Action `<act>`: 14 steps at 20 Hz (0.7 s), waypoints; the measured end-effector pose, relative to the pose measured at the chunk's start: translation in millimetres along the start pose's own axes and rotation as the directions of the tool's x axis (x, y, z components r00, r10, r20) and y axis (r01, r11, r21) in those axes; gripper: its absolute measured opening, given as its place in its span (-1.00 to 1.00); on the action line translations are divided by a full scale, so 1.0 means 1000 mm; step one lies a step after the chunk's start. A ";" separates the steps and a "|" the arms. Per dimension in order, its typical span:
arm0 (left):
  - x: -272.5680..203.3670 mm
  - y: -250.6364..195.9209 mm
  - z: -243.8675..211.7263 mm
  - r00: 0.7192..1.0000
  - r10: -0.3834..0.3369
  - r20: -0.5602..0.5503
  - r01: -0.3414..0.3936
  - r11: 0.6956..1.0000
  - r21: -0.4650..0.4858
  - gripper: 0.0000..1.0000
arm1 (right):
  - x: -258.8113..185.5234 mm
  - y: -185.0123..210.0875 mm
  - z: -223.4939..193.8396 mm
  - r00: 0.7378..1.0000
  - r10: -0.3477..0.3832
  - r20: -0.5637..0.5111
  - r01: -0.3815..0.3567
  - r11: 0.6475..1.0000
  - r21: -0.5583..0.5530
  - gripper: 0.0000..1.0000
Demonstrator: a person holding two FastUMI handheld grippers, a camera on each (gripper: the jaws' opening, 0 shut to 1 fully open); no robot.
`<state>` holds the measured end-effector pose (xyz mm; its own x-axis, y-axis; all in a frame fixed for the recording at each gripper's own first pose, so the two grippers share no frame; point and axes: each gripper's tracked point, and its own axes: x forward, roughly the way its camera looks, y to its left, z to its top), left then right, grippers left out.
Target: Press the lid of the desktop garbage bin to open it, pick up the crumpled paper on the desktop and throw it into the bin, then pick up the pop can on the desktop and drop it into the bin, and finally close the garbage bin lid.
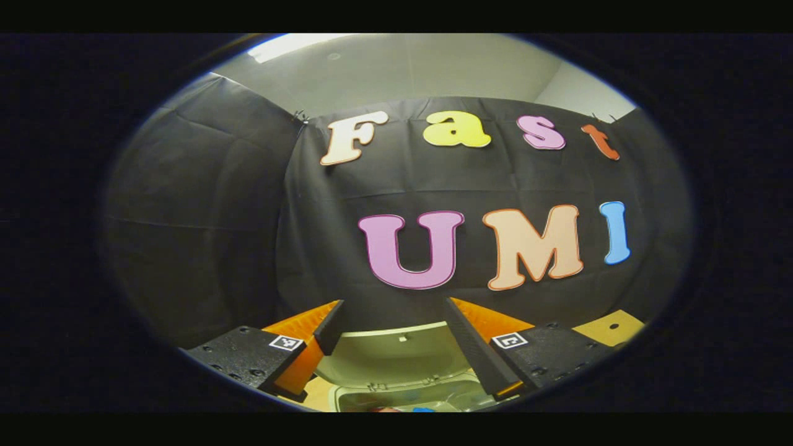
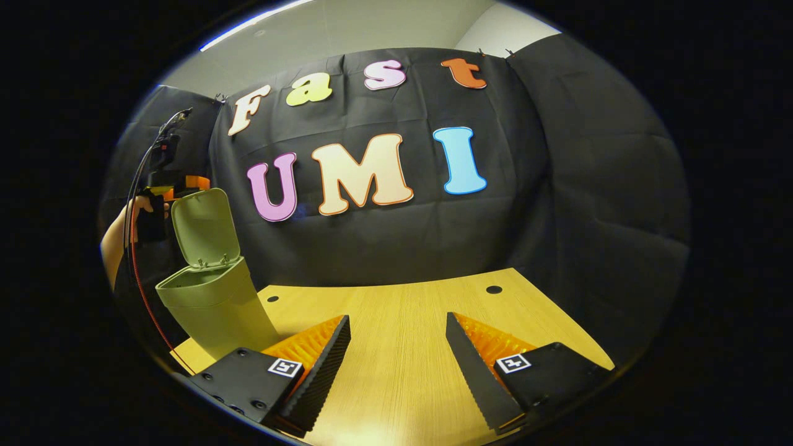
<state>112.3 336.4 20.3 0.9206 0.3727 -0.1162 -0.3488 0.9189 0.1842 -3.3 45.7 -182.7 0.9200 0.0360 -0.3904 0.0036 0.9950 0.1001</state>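
The pale green garbage bin (image 2: 210, 310) stands at the table's left with its lid (image 2: 204, 226) swung upright. In the left gripper view the lid's pale underside (image 1: 396, 356) sits between my fingers, and the bin's open mouth (image 1: 427, 396) lies just below. Small red and blue bits show inside the mouth; I cannot tell what they are. My left gripper (image 1: 393, 303) is open above the bin, holding nothing. In the right gripper view it hangs behind the lid's top (image 2: 164, 186), held by a hand (image 2: 118, 229). My right gripper (image 2: 396, 317) is open over bare tabletop, right of the bin.
The wooden table (image 2: 421, 371) has two small round holes (image 2: 494, 289) near its far edge. A red cable (image 2: 139, 291) trails down left of the bin. Black cloth walls close in the back and both sides. A table corner (image 1: 610, 328) shows to the right.
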 end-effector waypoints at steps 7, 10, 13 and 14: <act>-0.054 -0.009 -0.009 1.000 0.018 0.005 -0.018 1.000 0.011 0.89 | 0.011 -0.002 0.011 0.995 0.103 -0.011 -0.104 0.994 -0.046 0.95; -0.075 -0.013 -0.018 1.000 0.026 -0.008 -0.026 1.000 0.007 0.80 | 0.014 0.000 0.007 0.988 0.149 -0.027 -0.150 0.987 -0.054 0.95; -0.094 -0.015 -0.026 0.999 0.042 -0.013 -0.041 0.999 0.032 0.99 | 0.015 0.001 0.003 0.981 0.186 -0.045 -0.190 0.977 -0.094 0.94; -0.098 -0.016 -0.029 0.999 0.046 -0.018 -0.045 0.998 0.039 0.99 | 0.013 0.001 0.002 0.979 0.197 -0.050 -0.201 0.974 -0.101 0.94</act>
<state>23.1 288.8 0.4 0.9004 0.4165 -0.1255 -0.3825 0.8955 0.2275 9.8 46.8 -186.1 0.8818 0.2356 -0.4086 -0.2210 0.9717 0.0834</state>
